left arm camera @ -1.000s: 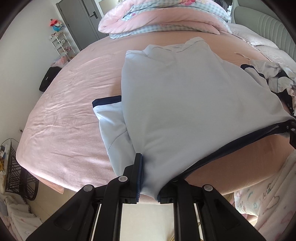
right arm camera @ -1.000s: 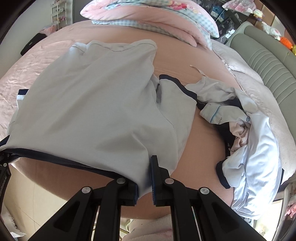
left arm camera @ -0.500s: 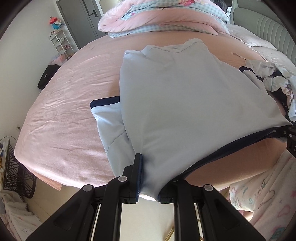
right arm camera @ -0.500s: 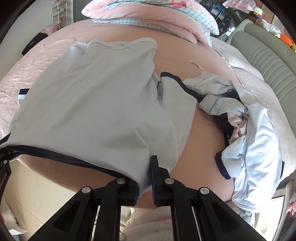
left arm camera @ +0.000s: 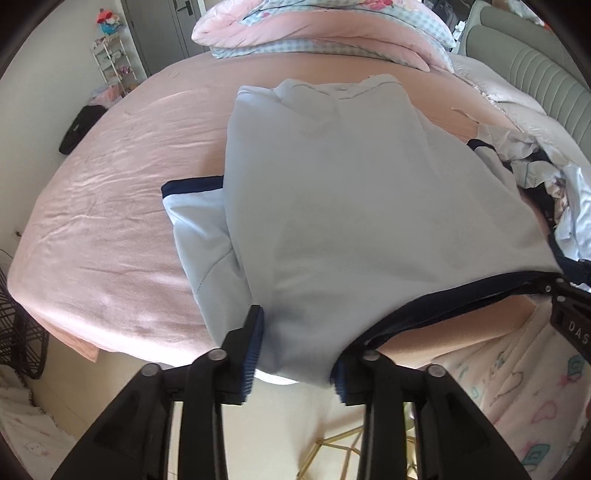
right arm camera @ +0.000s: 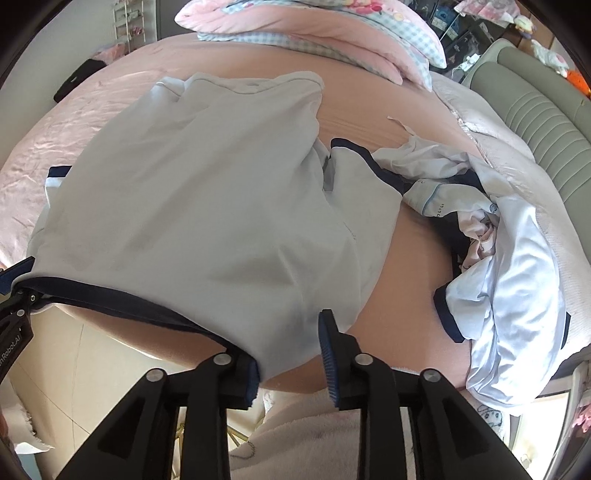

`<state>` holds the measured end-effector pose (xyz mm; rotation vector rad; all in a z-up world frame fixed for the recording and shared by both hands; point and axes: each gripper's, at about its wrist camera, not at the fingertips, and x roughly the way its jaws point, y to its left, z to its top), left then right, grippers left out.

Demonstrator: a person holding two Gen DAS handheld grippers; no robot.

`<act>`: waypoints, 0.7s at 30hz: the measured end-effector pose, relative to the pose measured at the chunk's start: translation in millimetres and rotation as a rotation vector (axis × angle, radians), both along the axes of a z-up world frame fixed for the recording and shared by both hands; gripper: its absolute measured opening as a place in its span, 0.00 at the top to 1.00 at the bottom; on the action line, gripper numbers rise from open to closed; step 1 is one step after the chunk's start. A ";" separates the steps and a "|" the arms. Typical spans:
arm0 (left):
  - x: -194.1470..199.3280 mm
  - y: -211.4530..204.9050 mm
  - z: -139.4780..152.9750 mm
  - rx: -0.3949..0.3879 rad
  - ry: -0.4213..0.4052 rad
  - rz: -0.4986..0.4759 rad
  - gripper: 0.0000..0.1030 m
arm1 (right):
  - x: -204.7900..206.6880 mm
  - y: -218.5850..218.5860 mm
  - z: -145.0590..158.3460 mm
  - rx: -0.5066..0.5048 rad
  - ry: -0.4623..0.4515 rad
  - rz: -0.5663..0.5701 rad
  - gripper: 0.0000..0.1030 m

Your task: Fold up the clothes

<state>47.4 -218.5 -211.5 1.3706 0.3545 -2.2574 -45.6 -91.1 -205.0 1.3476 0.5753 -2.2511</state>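
Now, parted jaws around shirt [left arm camera: 362,206] hem.

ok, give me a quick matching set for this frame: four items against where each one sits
Items:
1. light blue shirt
2. crumpled clothes pile
3. folded pink quilt
4. black bag

Places:
A. heaped to the right of the shirt
B. off the bed, past its left edge
C. spread across the middle of the bed, navy hem at the near edge
D. stacked at the far end of the bed

Pairs: 1-C, 2-A, 3-D, 4-B
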 end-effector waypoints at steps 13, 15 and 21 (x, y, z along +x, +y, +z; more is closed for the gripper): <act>15.0 -3.8 48.9 -0.024 0.142 -0.004 0.19 | 6.5 22.1 49.4 -0.115 0.037 -0.011 0.43; 18.3 -10.9 49.5 -0.003 0.157 0.022 0.19 | 1.8 26.3 53.8 -0.116 0.046 -0.030 0.43; 32.2 -37.9 40.9 0.032 0.154 0.111 0.19 | -24.0 49.7 46.8 -0.136 0.002 -0.132 0.43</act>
